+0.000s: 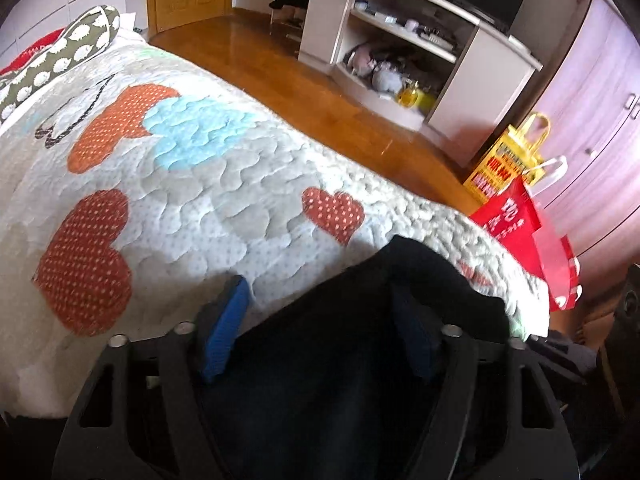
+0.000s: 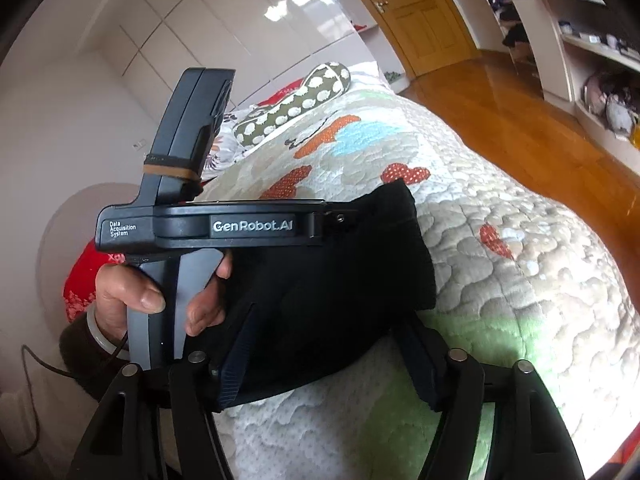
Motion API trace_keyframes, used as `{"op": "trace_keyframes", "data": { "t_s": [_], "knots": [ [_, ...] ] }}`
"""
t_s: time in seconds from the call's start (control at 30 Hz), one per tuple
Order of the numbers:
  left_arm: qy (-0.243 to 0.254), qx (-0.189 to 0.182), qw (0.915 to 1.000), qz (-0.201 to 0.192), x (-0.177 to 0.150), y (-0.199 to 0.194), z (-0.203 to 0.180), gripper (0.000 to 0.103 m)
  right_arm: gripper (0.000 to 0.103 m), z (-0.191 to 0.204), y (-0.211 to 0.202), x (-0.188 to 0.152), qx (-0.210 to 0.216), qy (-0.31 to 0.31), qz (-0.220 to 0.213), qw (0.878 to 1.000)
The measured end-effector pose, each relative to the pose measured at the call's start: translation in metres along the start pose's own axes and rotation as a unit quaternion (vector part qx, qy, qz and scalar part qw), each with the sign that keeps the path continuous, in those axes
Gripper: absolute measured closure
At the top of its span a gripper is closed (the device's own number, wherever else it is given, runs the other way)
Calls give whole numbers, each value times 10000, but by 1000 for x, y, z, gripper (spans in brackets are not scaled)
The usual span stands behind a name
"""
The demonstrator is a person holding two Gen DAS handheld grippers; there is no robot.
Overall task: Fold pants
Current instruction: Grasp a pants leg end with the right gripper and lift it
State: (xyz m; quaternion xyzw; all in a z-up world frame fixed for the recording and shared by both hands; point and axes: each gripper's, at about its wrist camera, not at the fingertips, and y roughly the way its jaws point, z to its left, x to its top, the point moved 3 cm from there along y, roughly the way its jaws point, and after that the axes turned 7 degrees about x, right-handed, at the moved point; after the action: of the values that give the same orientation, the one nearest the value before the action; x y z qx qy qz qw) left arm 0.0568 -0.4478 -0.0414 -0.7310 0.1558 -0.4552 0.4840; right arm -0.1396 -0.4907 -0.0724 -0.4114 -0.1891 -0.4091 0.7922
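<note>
Where both open grippers meet, black pants on quilt.

Pants on bed, near its foot edge. Pillow at bed's far end. Shelf unit across floor beside bed. Bags off bed's corner.

The black pants run off the bottom edge of the left wrist view and cover most of the left gripper's right finger. In the right wrist view they hide the left gripper's tips. Shelf clutter beyond the bed is too small to identify.
</note>
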Motion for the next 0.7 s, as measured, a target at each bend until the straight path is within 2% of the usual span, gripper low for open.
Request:
{"op": "trace_keyframes", "data": {
  "t_s": [0.03, 0.1, 0.2, 0.37, 0.47, 0.5, 0.57, 0.63, 0.7],
  "knots": [
    [-43, -111, 9999, -57, 0, -1, 1, 51, 66, -4, 0, 1, 14, 93, -26, 10000],
    [-110, -210, 9997, -94, -1, -3, -1, 60, 75, -10, 2, 6, 188, 398, -81, 9990],
    [-285, -257, 9992, -137, -2, -10, 1, 62, 82, -5, -1, 15, 397, 480, -49, 9980],
    [-941, -346, 9939, -467, -4, -58, 32, 62, 85, 33, -11, 30, 655, 82, -168, 9977],
    [-1597, -363, 9832, -808, -19, -104, 73, 62, 85, 67, -11, 36, 864, -354, -162, 9955],
    [-1752, -348, 9798, -898, -27, -117, 85, 61, 85, 81, -6, 37, 967, -516, -121, 9939],
    [-2006, -92, 9740, -1048, -50, -143, 109, 55, 85, 109, 8, 33, 1182, -794, 25, 9898],
    [-2297, 7, 9669, -1110, -80, -160, 129, 33, 85, 133, 27, 23, 1332, -1055, 210, 9852],
    [-2562, 32, 9605, -1082, -108, -168, 143, 30, 85, 151, 53, 6, 1491, -1245, 478, 9798]
  ]
}}
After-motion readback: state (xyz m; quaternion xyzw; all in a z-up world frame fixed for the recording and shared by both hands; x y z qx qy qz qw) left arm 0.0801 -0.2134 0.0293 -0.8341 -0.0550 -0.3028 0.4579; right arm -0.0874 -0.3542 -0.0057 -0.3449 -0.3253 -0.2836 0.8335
